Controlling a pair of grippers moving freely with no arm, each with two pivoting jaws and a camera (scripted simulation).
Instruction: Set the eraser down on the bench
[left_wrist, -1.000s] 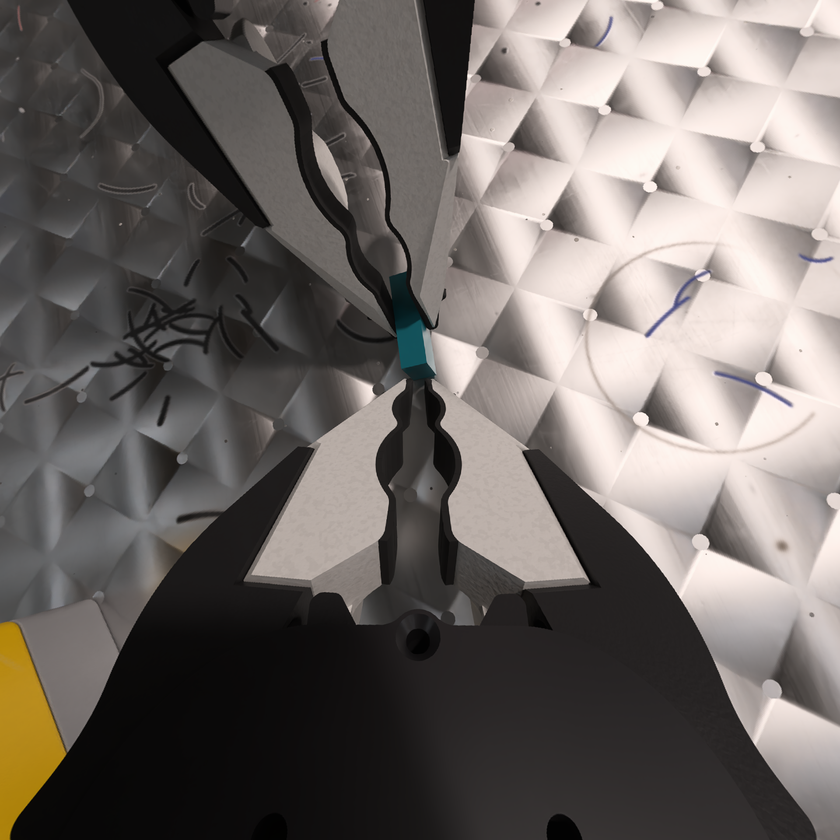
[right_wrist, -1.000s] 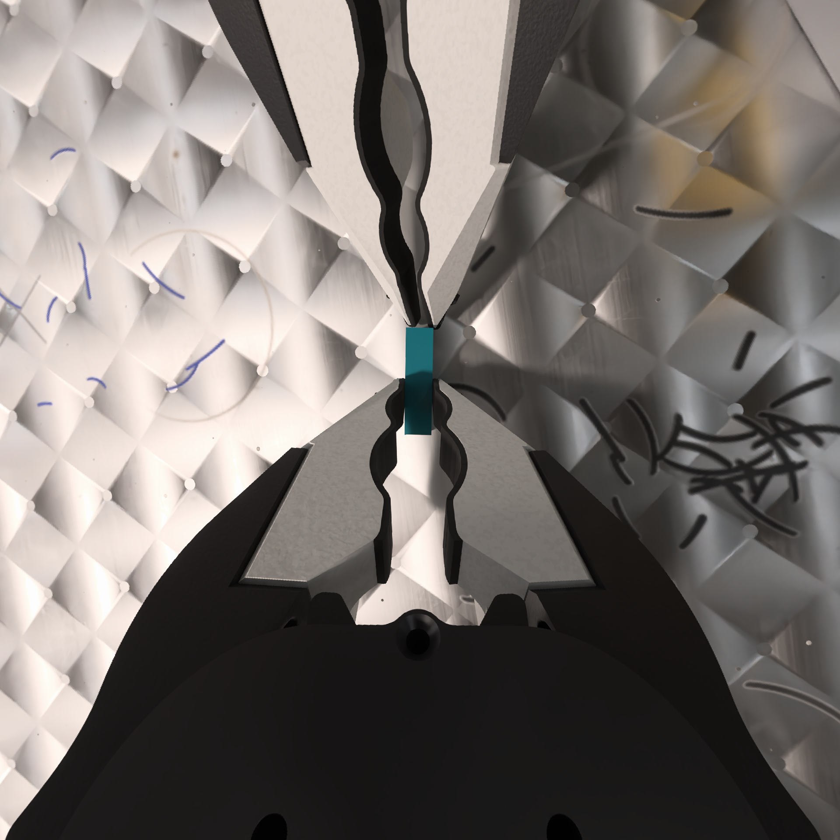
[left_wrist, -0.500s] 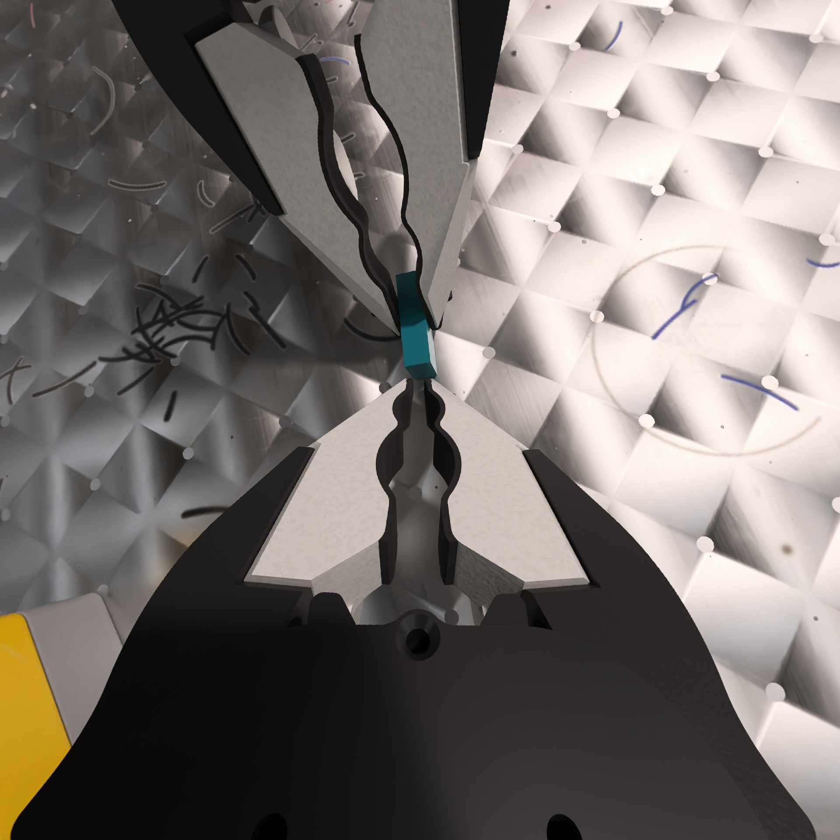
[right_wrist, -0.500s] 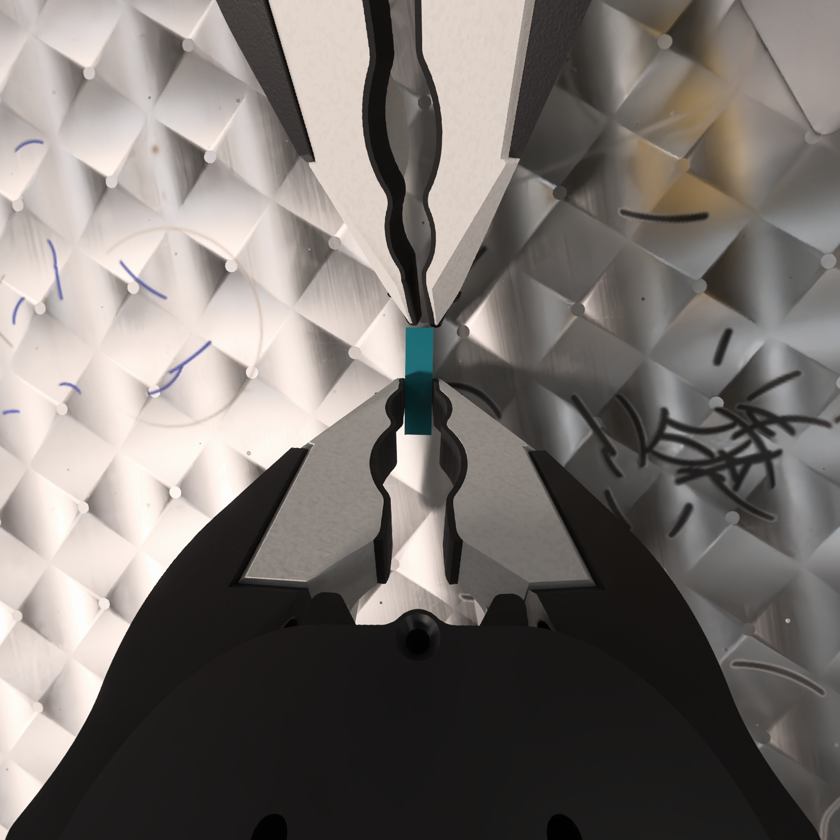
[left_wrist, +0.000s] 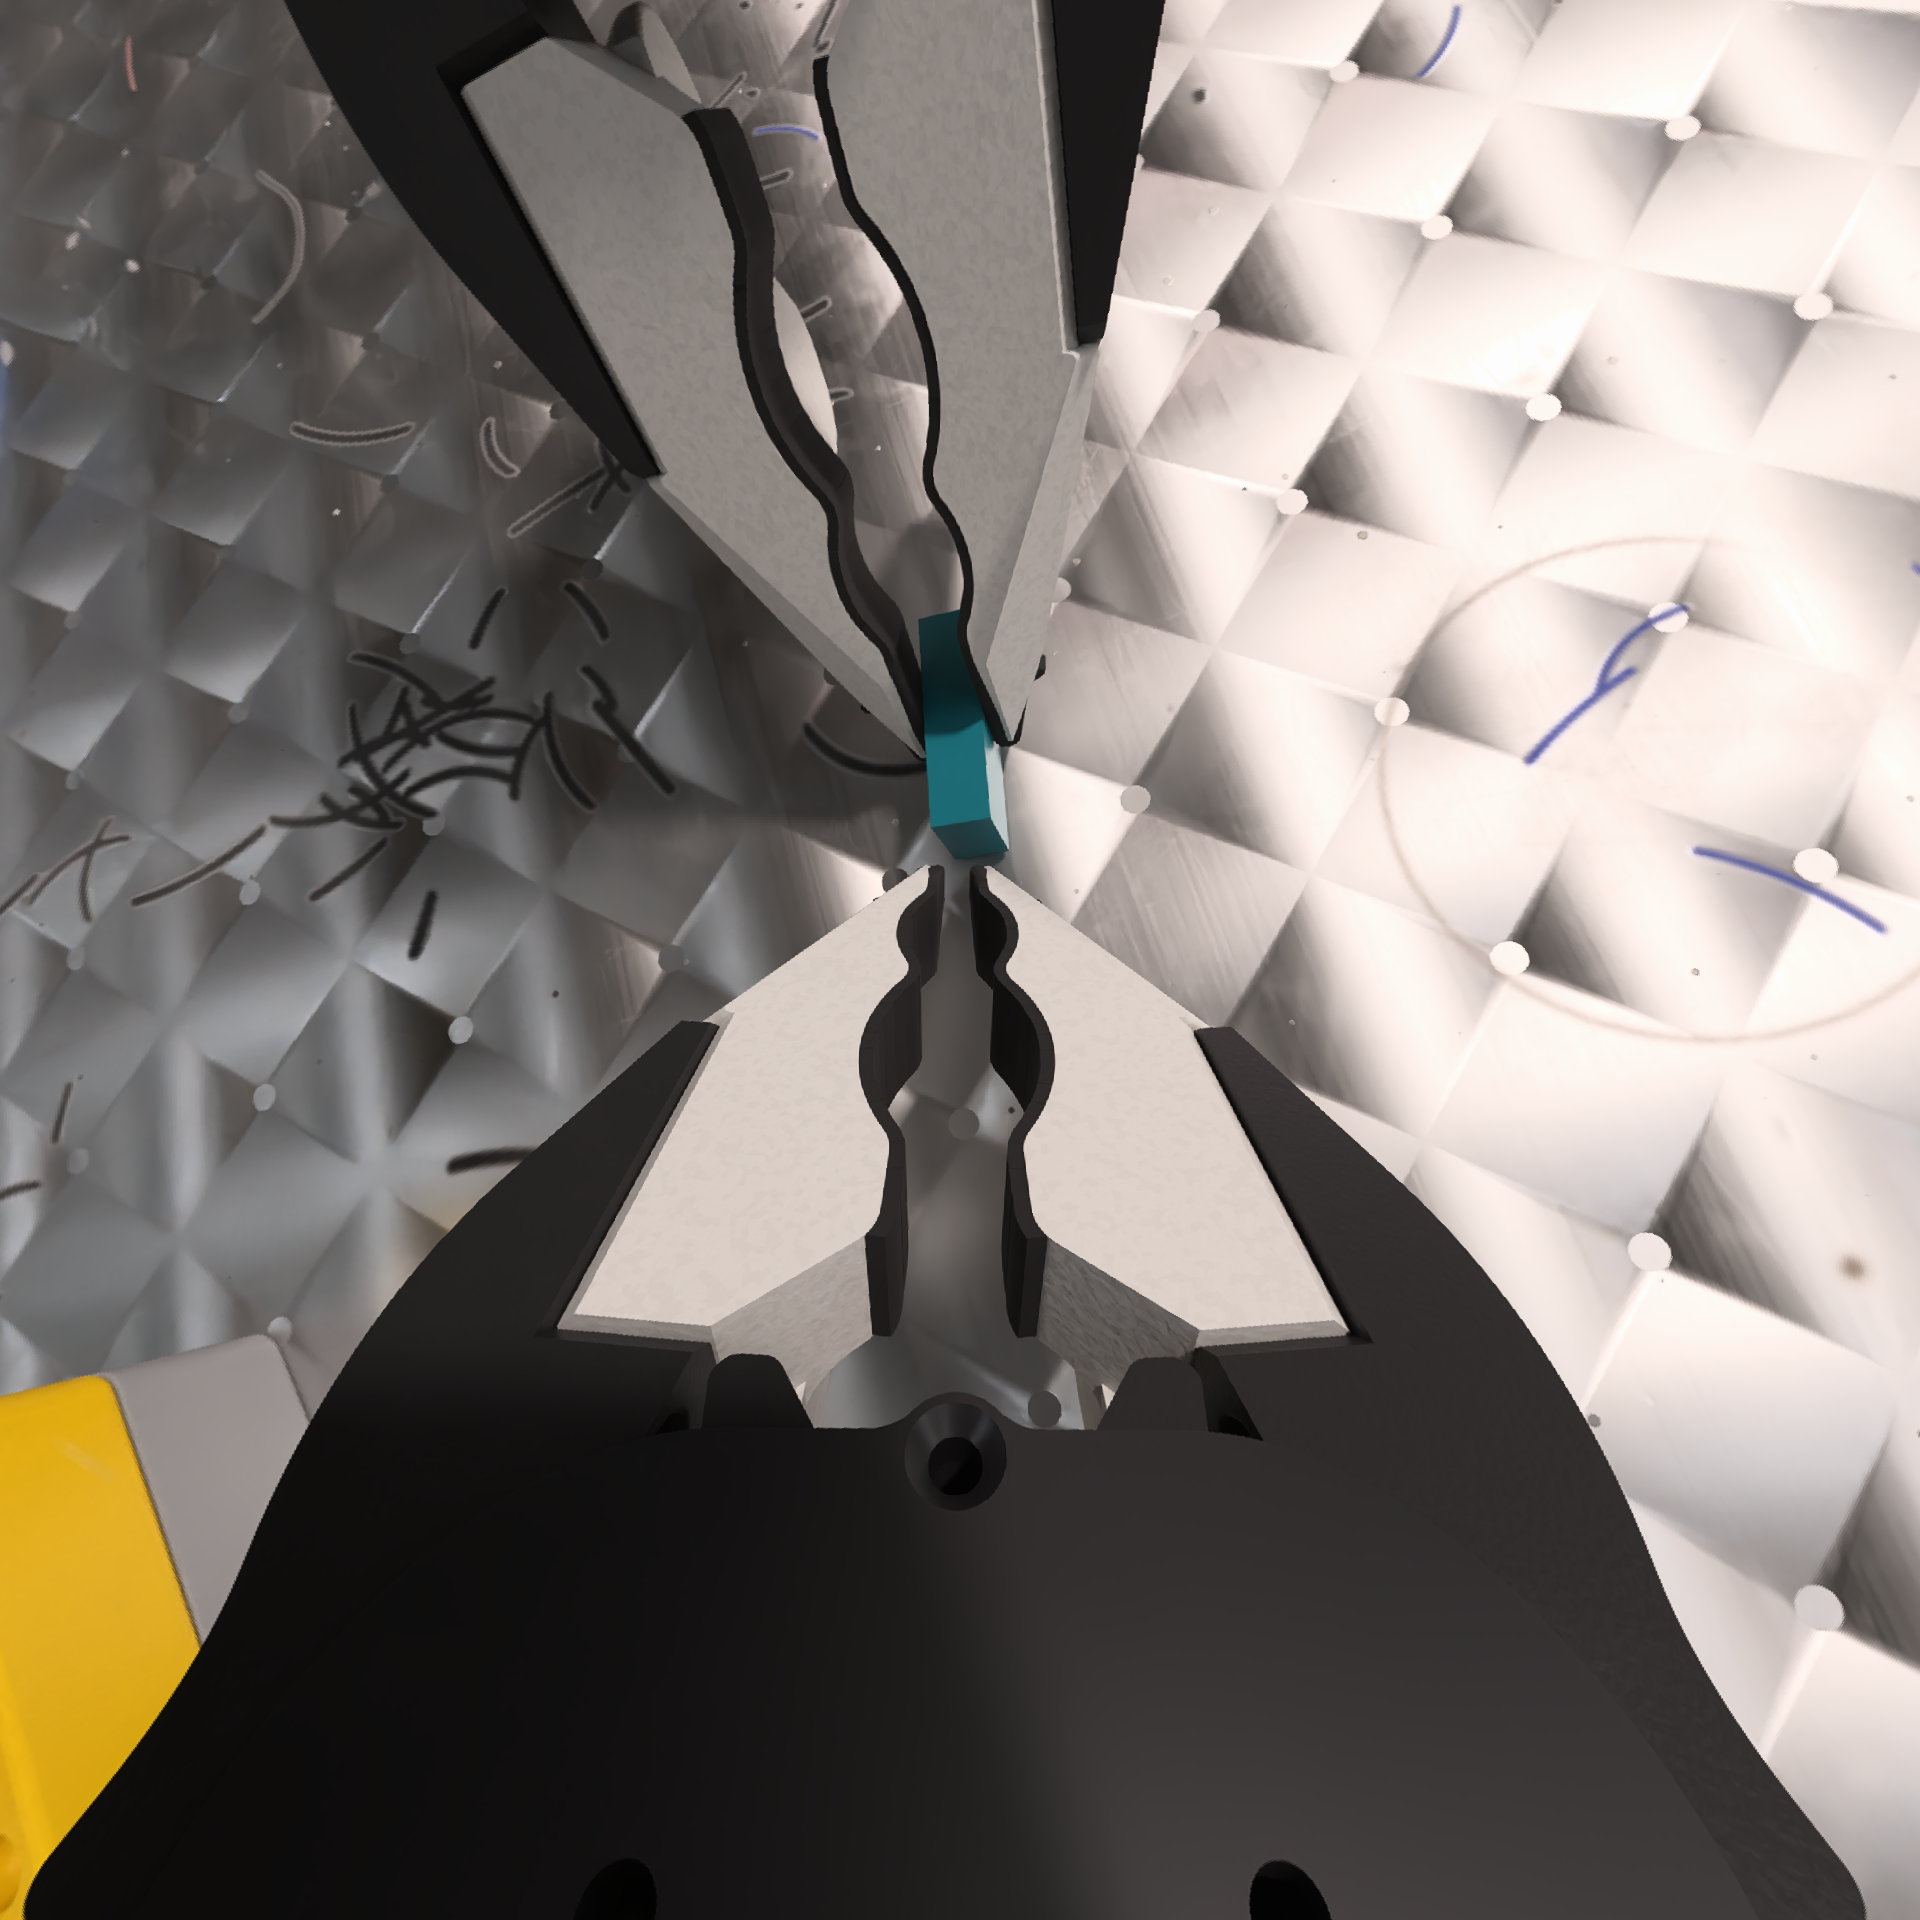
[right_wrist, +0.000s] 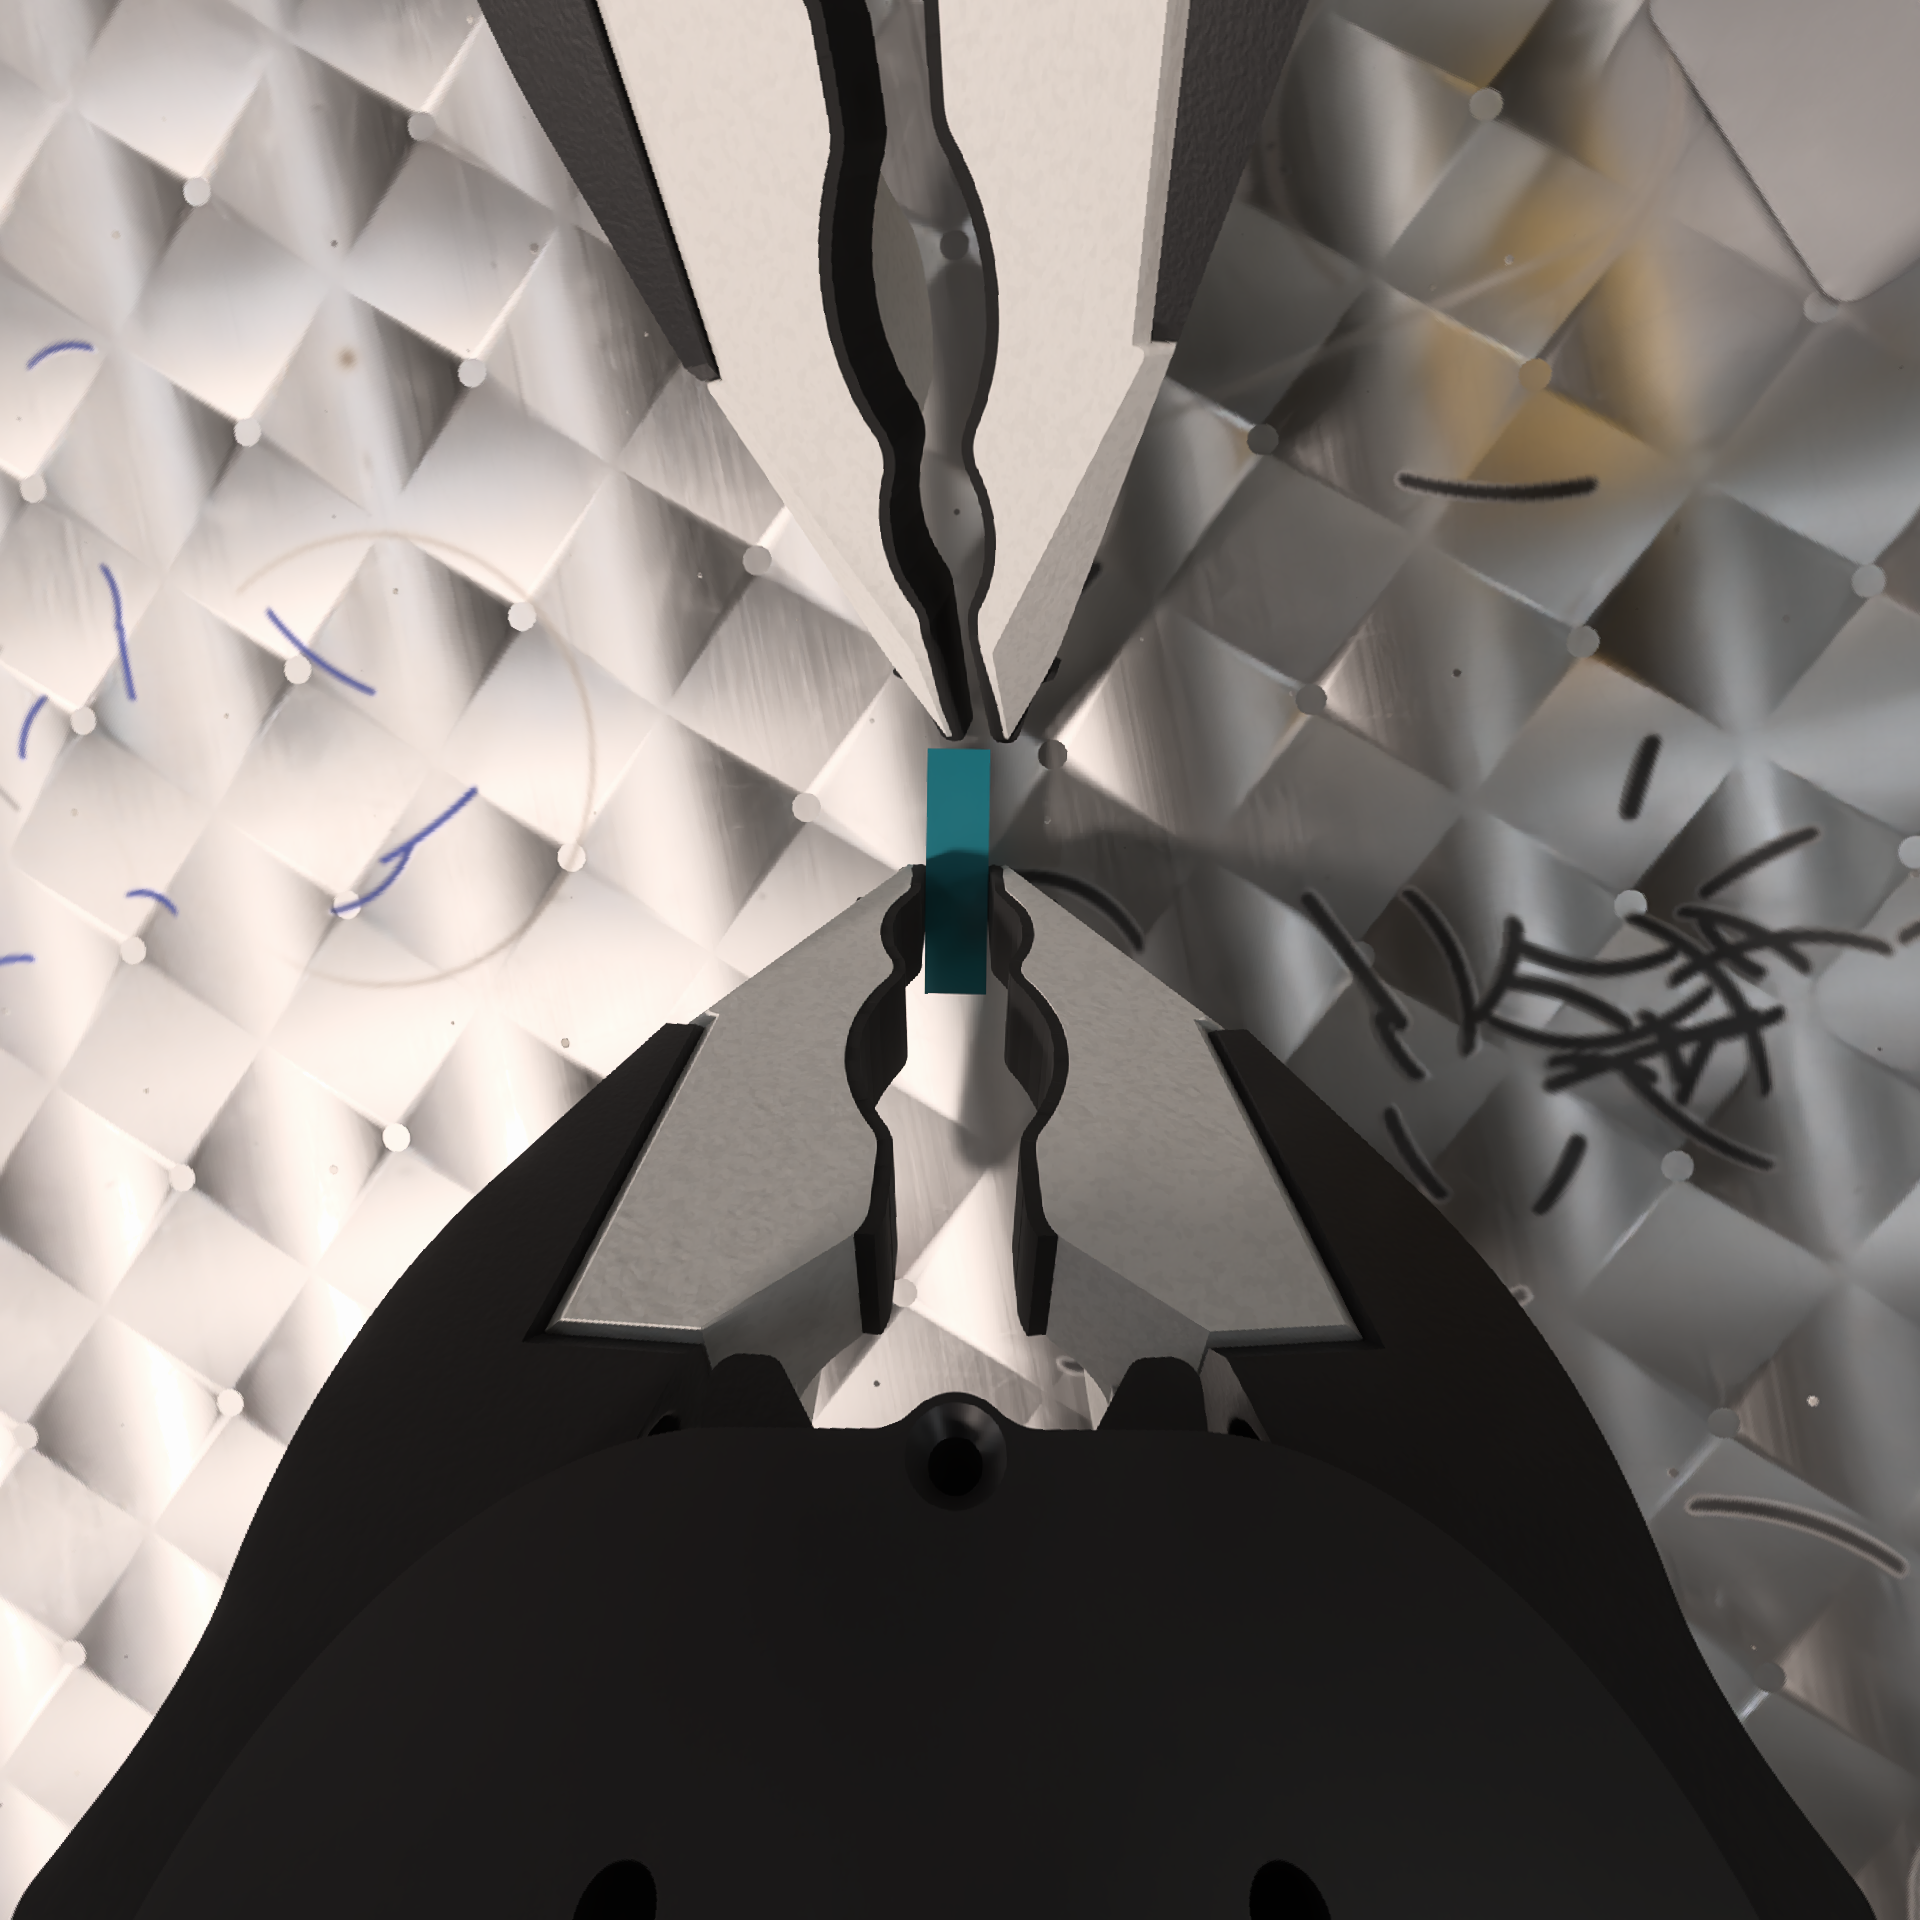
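Note:
A small teal eraser (right_wrist: 956, 821) sits between the fingertips of my right gripper (right_wrist: 956, 883), which is shut on it and holds it above the bench (right_wrist: 312, 1143). In the left wrist view the eraser (left_wrist: 966, 790) sticks out of the right gripper (left_wrist: 961, 717), which reaches in from the top. My left gripper (left_wrist: 956, 881) faces it tip to tip, shut and empty, with its tips just short of the eraser's near end. It also shows in the right wrist view (right_wrist: 977, 727), coming in from the top.
The bench (left_wrist: 1558, 1143) is shiny metal with a diamond pattern and small dots. Black scribble marks (left_wrist: 436, 758) lie left of the grippers, and blue strokes inside a faint ring (left_wrist: 1600, 696) lie right. A yellow and grey block (left_wrist: 83, 1558) shows at the lower left.
Both grippers have drifted slightly over the bench. The right gripper has turned a little more upright in the left wrist view. The eraser stays in the right gripper's grip.

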